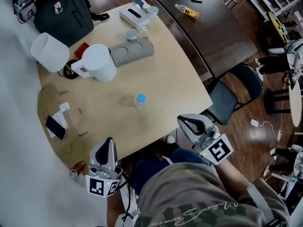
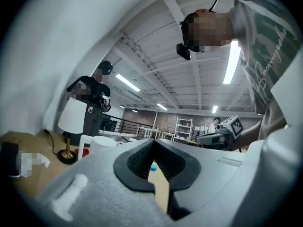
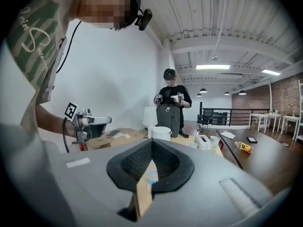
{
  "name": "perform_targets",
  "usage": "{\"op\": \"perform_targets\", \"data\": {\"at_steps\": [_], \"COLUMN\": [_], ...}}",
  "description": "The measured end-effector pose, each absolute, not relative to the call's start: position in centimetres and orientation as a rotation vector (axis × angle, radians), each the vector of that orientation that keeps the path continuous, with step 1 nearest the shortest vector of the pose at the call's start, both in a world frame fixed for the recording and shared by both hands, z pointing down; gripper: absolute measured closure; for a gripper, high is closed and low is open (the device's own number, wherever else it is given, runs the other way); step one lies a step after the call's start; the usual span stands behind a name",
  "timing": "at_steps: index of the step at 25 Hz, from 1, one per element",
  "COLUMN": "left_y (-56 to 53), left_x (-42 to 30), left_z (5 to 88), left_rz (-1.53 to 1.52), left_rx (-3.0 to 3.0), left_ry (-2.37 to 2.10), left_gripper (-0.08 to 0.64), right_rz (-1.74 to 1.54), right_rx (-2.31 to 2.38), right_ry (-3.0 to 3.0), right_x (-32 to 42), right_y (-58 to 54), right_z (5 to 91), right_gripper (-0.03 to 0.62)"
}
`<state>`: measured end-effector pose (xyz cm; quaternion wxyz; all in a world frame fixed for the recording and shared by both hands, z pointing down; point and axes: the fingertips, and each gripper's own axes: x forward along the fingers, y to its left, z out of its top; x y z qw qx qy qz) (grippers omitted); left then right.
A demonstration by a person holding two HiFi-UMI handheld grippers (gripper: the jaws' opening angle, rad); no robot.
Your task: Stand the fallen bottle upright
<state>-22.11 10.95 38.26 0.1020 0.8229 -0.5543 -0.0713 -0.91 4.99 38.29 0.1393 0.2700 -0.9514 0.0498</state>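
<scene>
Pale wooden table [image 1: 175, 79] with small bottle [image 1: 139, 100] (upright), white jug [image 1: 97, 63], grey tray [image 1: 132, 52], black bag [image 1: 64, 11].

Reference item: the water bottle [image 1: 139, 100], standing on the table [image 1: 180, 86] near its front edge. Behind it and to the left: the pitcher [image 1: 98, 63], with the lamp [image 1: 49, 52] further left. Directly behind: the recessed tray [image 1: 133, 51], then the tissue box [image 1: 132, 17]. Left of it: the phone [image 1: 56, 127], on cardboard [image 1: 49, 100]. Right of it, off the table: the chair [image 1: 236, 91].

Cursive print on shirt [image 1: 208, 197], too blurred to read
</scene>
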Motion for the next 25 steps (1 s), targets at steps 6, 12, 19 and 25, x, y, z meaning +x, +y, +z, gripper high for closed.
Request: {"op": "perform_targets", "data": {"at_steps": [6, 12, 19, 25], "left_y": [17.4, 22.0, 25.0, 27.1], "left_x": [-15.3, -9.0, -9.3, -9.2], "left_z": [36.4, 33.9, 31.8, 30.0], "left_rz": [-0.181, -0.119, -0.106, -0.11], "left_rx": [2.382, 2.344, 2.288, 2.349], "left_ry": [-1.76, -1.877, -1.937, -1.951], "left_gripper": [0.558, 0.557, 0.557, 0.557], "right_rz": [0.157, 0.198, 0.17, 0.176], "right_rx": [0.677, 0.582, 0.613, 0.562], "right_ry": [-2.82, -2.916, -2.977, -3.013], "right_x": [5.2, 10.8, 10.6, 8.6], "right_y": [8.6, 11.7, 14.8, 17.9], "right_z": [39.2, 38.6, 35.8, 34.6], "right_gripper": [0.588, 0.588, 0.588, 0.589]}}
